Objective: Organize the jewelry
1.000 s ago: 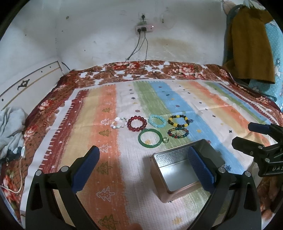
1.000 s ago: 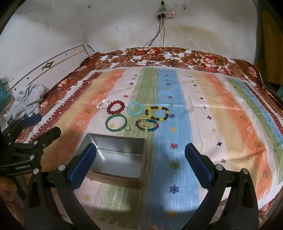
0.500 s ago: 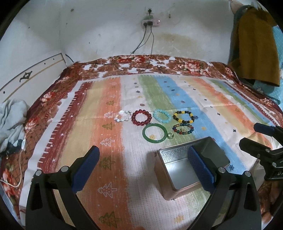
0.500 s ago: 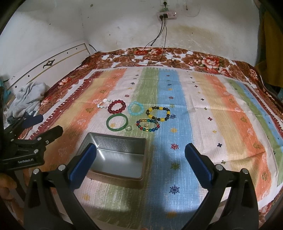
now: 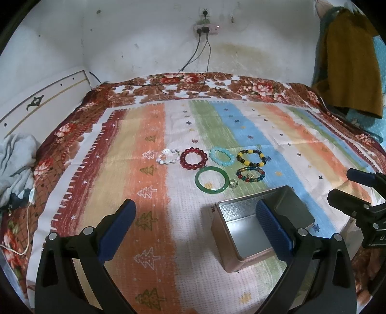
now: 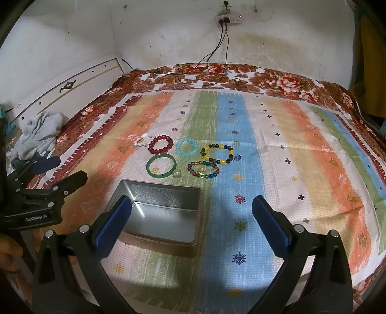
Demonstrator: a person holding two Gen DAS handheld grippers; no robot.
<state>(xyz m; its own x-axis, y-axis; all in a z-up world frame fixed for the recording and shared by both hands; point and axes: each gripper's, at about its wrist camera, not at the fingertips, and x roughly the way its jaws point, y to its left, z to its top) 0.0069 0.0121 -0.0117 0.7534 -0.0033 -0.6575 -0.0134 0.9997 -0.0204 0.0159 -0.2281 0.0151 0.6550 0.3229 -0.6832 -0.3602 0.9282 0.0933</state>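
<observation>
Both cams have tipped up a bit since 1 s ago, so the jewelry and tin sit lower in view w/ more wall showing; nothing on the bed itself has shifted. Left gripper (image 5: 194, 222) hangs over the near edge of the bed, jaws wide open, nothing between them; its right blue pad overlaps the tin (image 5: 243, 231) in view, but contact can't be told. Right gripper (image 6: 191, 218) is likewise spread wide and empty, left pad over the tin's near corner. Tin is open, bare metal inside, sitting on the striped blanket (image 6: 301, 149) just in front of the jewelry. Back row, left to right: white bead bracelet (image 6: 142, 140), dark red bead bracelet (image 6: 161, 144), light blue bead bracelet (image 6: 186, 146), yellow-and-black bead bracelet (image 6: 217, 153). Front row: green bangle (image 6: 161, 166), small clear ring (image 6: 177, 174) just beside it, then multicolor bead bracelet (image 6: 203, 169). All lie flat, close together, none in the tin. Grey cloth (image 6: 38, 132) is bunched at the bed's left edge by the headboard. Power strip (image 6: 228, 19) on the wall, w/ cords dropping to the bed.
</observation>
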